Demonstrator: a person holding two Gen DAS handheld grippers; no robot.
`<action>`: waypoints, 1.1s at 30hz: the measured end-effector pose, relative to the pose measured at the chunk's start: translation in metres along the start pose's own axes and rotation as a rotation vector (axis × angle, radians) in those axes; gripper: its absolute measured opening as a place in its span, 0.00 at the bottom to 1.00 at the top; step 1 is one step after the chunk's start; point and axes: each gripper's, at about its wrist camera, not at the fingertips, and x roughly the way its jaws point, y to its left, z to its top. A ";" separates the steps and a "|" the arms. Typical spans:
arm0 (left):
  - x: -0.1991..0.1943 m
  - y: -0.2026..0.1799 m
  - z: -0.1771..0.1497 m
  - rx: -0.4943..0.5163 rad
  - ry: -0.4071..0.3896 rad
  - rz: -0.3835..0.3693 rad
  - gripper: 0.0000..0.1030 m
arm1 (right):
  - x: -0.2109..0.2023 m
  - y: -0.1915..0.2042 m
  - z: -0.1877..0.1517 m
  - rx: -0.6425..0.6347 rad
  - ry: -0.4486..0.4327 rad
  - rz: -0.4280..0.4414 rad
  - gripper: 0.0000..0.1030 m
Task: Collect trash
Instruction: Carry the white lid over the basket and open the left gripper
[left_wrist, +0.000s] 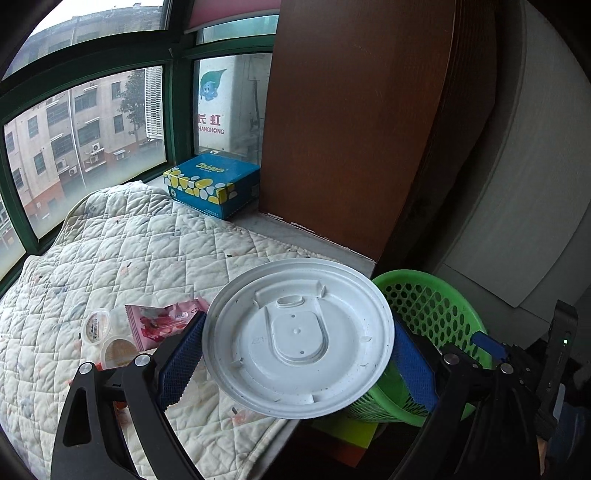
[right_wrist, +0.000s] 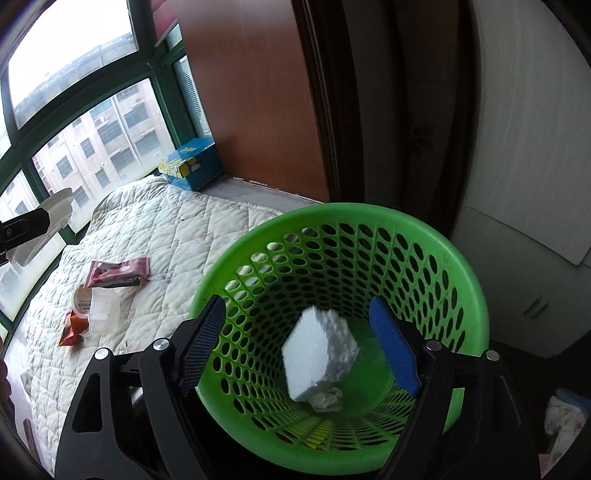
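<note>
My left gripper is shut on a round white plastic lid, with a blue pad pressing each side of its rim. It hovers over the quilt's edge, just left of the green perforated basket. In the right wrist view my right gripper is open over the basket. A white foam block sits tilted inside the basket between the fingers, clear of both pads, above a crumpled paper. The left gripper with the lid shows at that view's left edge.
On the white quilt lie a pink wrapper, small plastic cups and an orange wrapper. A blue tissue box stands on the sill by the window. A brown wooden panel rises behind the basket.
</note>
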 end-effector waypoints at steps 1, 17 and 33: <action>0.003 -0.004 0.002 0.007 0.003 -0.007 0.87 | -0.002 -0.003 -0.001 0.008 -0.008 -0.010 0.79; 0.057 -0.073 -0.005 0.115 0.106 -0.090 0.88 | -0.040 -0.047 -0.005 0.083 -0.104 -0.107 0.82; 0.086 -0.123 -0.023 0.183 0.180 -0.172 0.92 | -0.057 -0.068 -0.013 0.141 -0.133 -0.120 0.82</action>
